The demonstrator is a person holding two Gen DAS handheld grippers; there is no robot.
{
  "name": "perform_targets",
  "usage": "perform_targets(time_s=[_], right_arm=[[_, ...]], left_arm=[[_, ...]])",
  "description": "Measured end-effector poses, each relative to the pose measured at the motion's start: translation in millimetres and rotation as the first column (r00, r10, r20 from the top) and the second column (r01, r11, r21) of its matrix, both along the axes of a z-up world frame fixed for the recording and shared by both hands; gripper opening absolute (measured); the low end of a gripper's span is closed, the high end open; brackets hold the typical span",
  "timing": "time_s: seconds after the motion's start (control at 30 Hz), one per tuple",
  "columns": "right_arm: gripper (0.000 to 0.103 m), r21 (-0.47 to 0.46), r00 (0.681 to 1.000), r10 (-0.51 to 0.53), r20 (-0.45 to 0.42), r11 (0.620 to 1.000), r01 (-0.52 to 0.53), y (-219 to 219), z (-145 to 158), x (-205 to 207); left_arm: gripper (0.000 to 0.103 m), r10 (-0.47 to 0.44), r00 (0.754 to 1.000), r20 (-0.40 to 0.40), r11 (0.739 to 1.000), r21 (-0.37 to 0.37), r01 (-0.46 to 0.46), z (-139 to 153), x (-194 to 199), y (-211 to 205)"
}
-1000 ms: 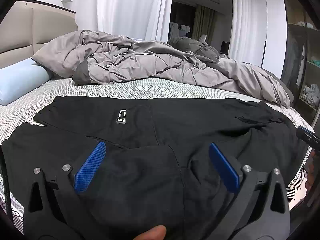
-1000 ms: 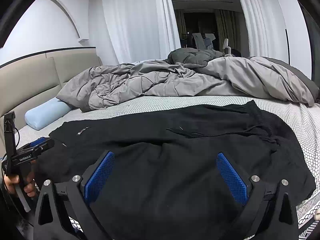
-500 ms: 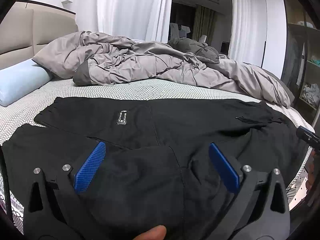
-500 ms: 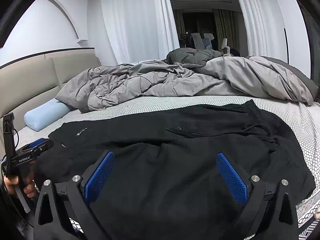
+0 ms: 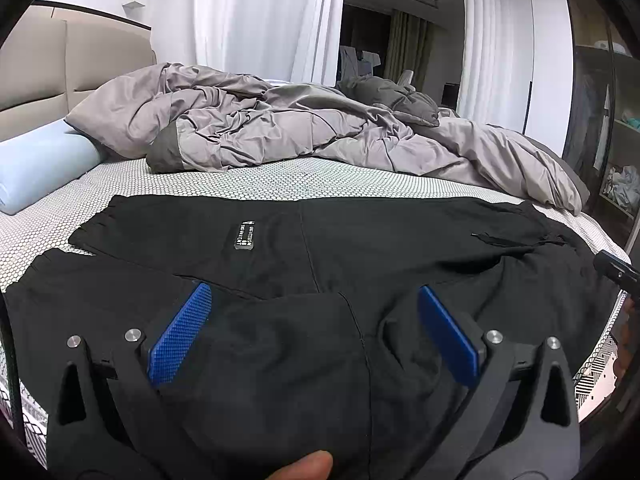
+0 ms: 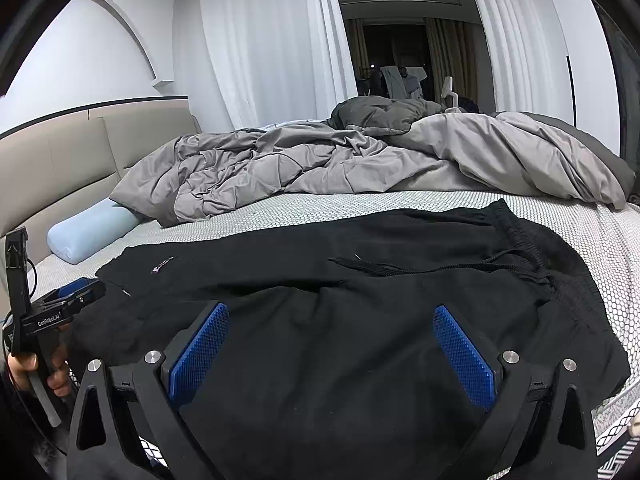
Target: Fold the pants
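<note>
Black pants point(image 5: 360, 248) are spread across the near half of the bed point(image 5: 280, 178), on a white sheet with a small honeycomb print.

Left wrist view: the two legs are seen running toward the left, with the cuffs near the left edge and the waist toward the right. A small rectangular label point(image 5: 244, 234) is fixed on the farther leg. The nearer leg is partly overlapped by a fold of the same fabric. The left gripper point(image 5: 314, 334) is positioned above the nearer fabric with its jaws spread wide; nothing is held between the blue pads point(image 5: 180, 340). A fingertip point(image 5: 304, 466) is visible at the bottom edge. A rumpled grey duvet point(image 5: 304, 136) is piled behind the pants, well apart from them. A pale blue bolster pillow point(image 5: 40, 168) lies at the left, below a beige headboard point(image 5: 68, 64). The tip of the other gripper is seen at the right edge.

Right wrist view: the waistband point(image 6: 532, 240) with its drawstring point(image 6: 420, 268) lies at the right, close to the bed edge. The right gripper point(image 6: 332, 354) is placed over the seat area with its jaws fully apart, and no fabric is clamped. At the left, the left gripper point(image 6: 60, 304) is seen in a hand point(image 6: 38, 372) beside the leg ends. The duvet is seen behind the pants, with white curtains point(image 6: 272, 40) beyond it.
</note>
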State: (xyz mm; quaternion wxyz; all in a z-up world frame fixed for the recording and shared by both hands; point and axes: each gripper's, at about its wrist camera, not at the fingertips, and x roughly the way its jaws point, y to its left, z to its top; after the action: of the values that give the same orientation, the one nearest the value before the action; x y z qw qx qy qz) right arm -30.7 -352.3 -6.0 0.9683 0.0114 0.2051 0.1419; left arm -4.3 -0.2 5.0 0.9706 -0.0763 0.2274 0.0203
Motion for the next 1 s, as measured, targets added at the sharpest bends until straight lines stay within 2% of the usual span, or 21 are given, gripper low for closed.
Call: perform_targets(time_s=[1.0], right_arm=[[0.103, 0.009, 1.0, -0.015, 0.002, 1.0, 0.015, -6.8, 1.4, -3.1]], left_arm=[[0.103, -0.002, 1.0, 0.0, 1.0, 0.003, 0.002, -1.0, -1.3, -0.2]])
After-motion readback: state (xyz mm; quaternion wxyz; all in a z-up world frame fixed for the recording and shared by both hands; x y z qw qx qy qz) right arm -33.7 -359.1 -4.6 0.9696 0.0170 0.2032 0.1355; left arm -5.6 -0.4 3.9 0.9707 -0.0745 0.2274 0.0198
